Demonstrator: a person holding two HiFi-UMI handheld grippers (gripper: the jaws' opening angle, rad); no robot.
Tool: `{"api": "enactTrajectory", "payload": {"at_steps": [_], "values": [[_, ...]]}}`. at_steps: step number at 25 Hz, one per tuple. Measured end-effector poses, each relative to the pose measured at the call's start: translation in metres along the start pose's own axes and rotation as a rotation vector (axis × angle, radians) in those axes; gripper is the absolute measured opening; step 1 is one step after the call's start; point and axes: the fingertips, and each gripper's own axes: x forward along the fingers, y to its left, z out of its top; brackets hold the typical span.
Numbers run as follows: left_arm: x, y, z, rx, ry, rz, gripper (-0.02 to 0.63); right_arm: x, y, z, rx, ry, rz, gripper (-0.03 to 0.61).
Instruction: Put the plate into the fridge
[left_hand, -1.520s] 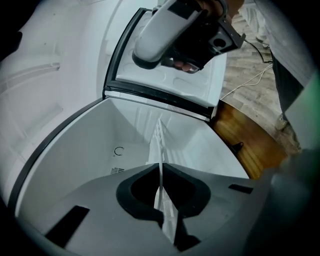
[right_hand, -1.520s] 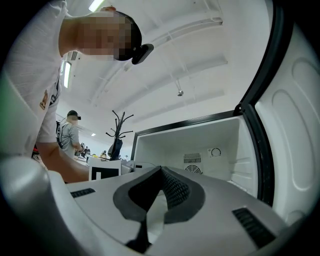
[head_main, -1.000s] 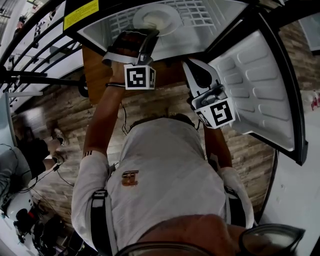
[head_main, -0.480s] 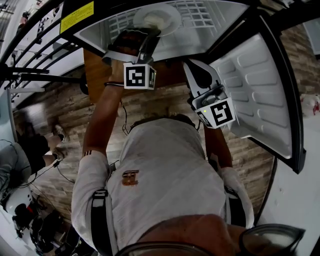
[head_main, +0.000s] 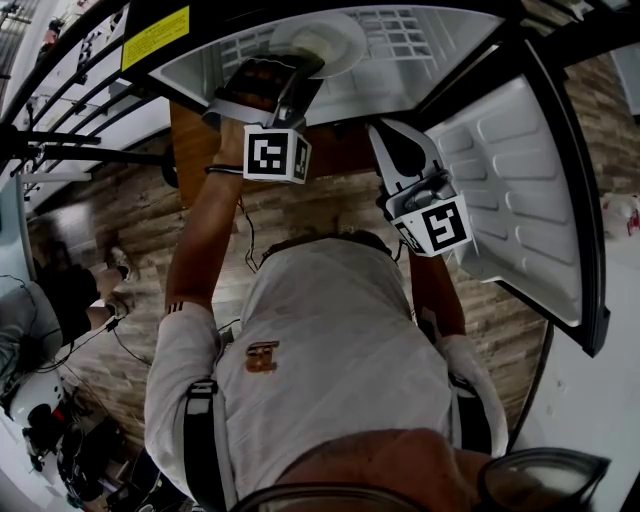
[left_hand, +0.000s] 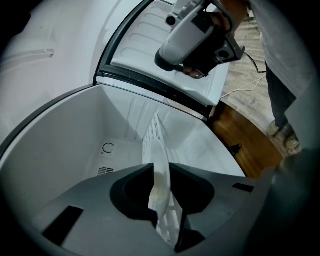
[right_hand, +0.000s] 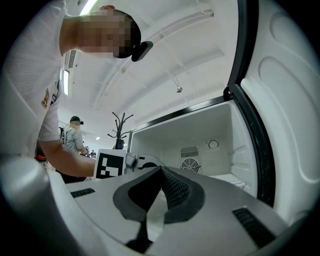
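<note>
The fridge (head_main: 190, 62) is standing wide open with its door (head_main: 530, 180) swung out to the person's right. The door is posing the broadest risk: if it is drifting back while both arms are reaching forward, it could be bumping the right arm.

The wire shelf (head_main: 405, 28) is carrying the plate (head_main: 318, 38), which seems to be lying flat toward the shelf's left side, inside the fridge. A sideways tug could be sliding it along the wires and off onto the wood floor (head_main: 330, 200).

The left gripper (left_hand: 161, 169) is opening its jaws with the plate's rim between them. The likeliest slip is a pad dragging that rim if the gripper is backing out before both pads are standing clear of it.

The right gripper (right_hand: 160, 172) is hanging just outside the fridge mouth, jaws pressed together on nothing, well apart from the plate.

Around the work, a bystander (right_hand: 75, 135) is standing far behind, beside a coat rack (right_hand: 119, 127), and a cable (head_main: 245, 225) is trailing over the floor below the arms. Nothing appears to be blocking the left gripper's way out.
</note>
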Motion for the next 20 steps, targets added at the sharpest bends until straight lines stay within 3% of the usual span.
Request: {"api": "enactTrajectory", "payload": {"at_steps": [10,20], "values": [[-0.0021,-0.0023,0.001,0.028,-0.047,-0.03,0.109,0.0032,-0.0005,-0.0041,0.0,0.006,-0.01,0.032],[-0.0035,-0.0033,0.0025,-0.05,-0.061,-0.07,0.126,0.0041,0.0046,-0.0045,-0.005,0.011,-0.016,0.032]]}}
